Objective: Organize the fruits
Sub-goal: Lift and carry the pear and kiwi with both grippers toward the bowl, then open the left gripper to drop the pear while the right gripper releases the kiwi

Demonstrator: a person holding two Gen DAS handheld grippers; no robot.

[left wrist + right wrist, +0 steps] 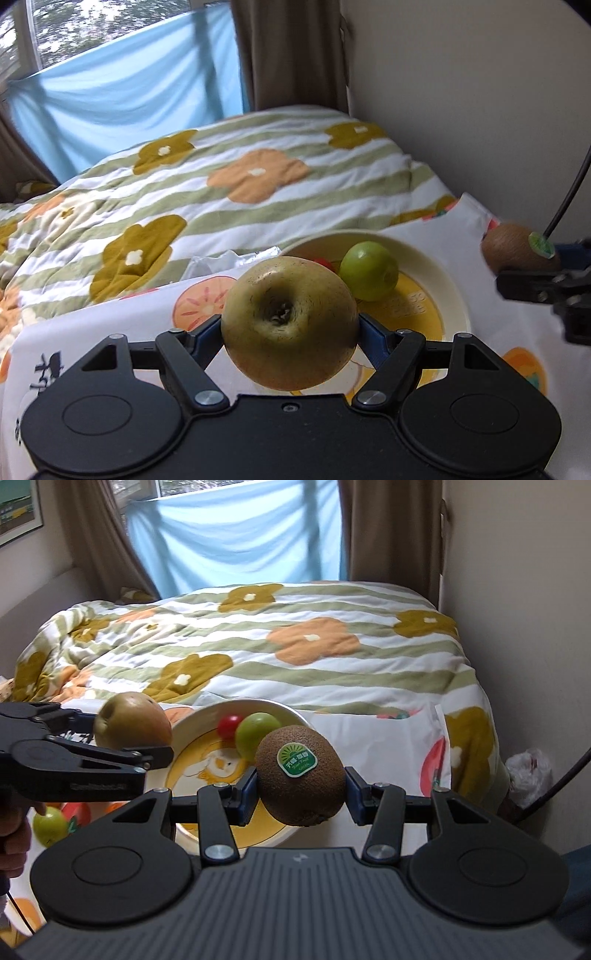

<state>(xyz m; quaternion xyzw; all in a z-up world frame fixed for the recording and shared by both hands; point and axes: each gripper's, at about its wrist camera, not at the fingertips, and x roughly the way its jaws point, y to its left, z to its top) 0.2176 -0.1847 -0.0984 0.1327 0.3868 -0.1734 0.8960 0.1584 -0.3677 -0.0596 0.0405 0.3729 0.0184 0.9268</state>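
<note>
My left gripper is shut on a large yellow-brown pear, held in the air just in front of a cream bowl. In the bowl lie a small green fruit and a small red fruit. My right gripper is shut on a brown kiwi with a green sticker, over the near right part of the bowl. The right wrist view shows the left gripper with the pear at the bowl's left edge. The kiwi also shows at the right of the left wrist view.
The bowl stands on a white cloth printed with fruit. A second green fruit and something red lie on the cloth left of the bowl. Behind is a bed with a flowered quilt, and a wall at the right. A hand holds the left gripper.
</note>
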